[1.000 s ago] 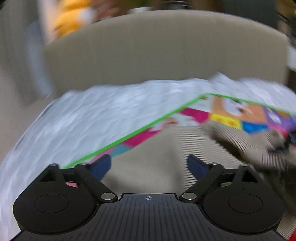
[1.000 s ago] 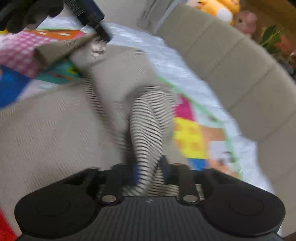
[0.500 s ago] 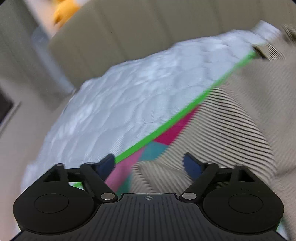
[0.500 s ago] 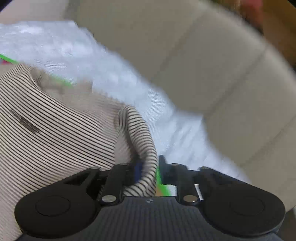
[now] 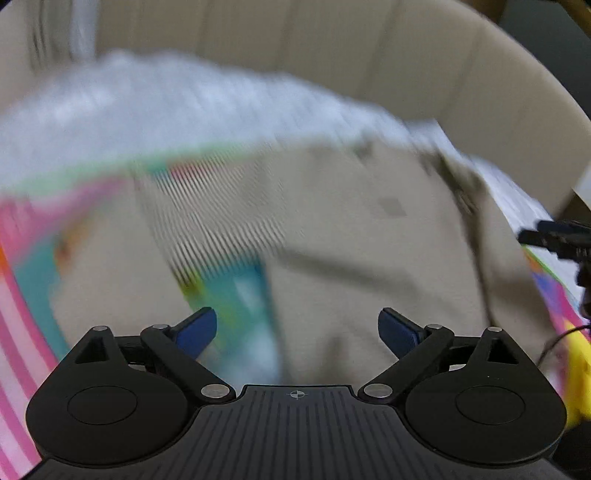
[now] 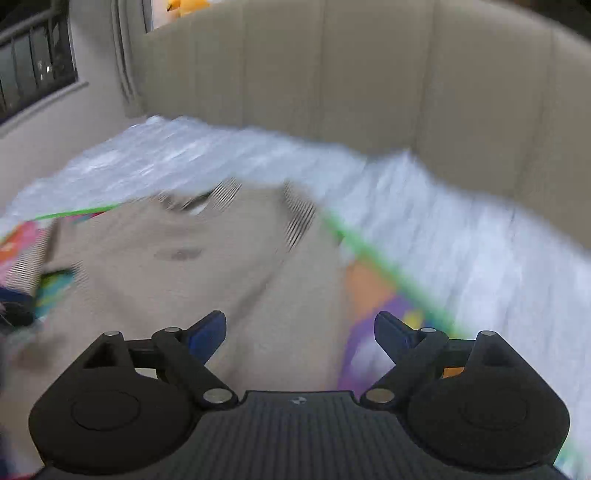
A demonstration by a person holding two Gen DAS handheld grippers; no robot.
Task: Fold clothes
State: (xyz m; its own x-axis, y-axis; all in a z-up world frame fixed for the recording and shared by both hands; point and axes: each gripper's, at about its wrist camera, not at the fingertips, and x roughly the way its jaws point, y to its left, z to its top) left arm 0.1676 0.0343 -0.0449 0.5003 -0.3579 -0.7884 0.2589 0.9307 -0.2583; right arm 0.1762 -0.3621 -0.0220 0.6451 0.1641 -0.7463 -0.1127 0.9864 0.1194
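The striped shirt (image 6: 207,266) lies spread, barely folded, on the colourful mat (image 6: 373,291), while the left gripper (image 5: 296,326) and right gripper (image 6: 299,330) hover over it, jaws opening wide and empty.

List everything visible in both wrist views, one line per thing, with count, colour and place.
striped garment: one, beige with thin dark stripes, spread on the play mat, under both grippers.
play mat: one, multicoloured with a green border, under the garment.
white cover: one, white and textured, beyond the mat's green edge.
padded headboard: one, beige, upright behind the cover.
plush toy: one, yellow, partly seen above the headboard.
window: one, dark, on the wall far left.
left gripper: one, black with blue pads, jaws opening, nothing between them.
right gripper: one, black with blue pads, jaws opening, nothing between them.
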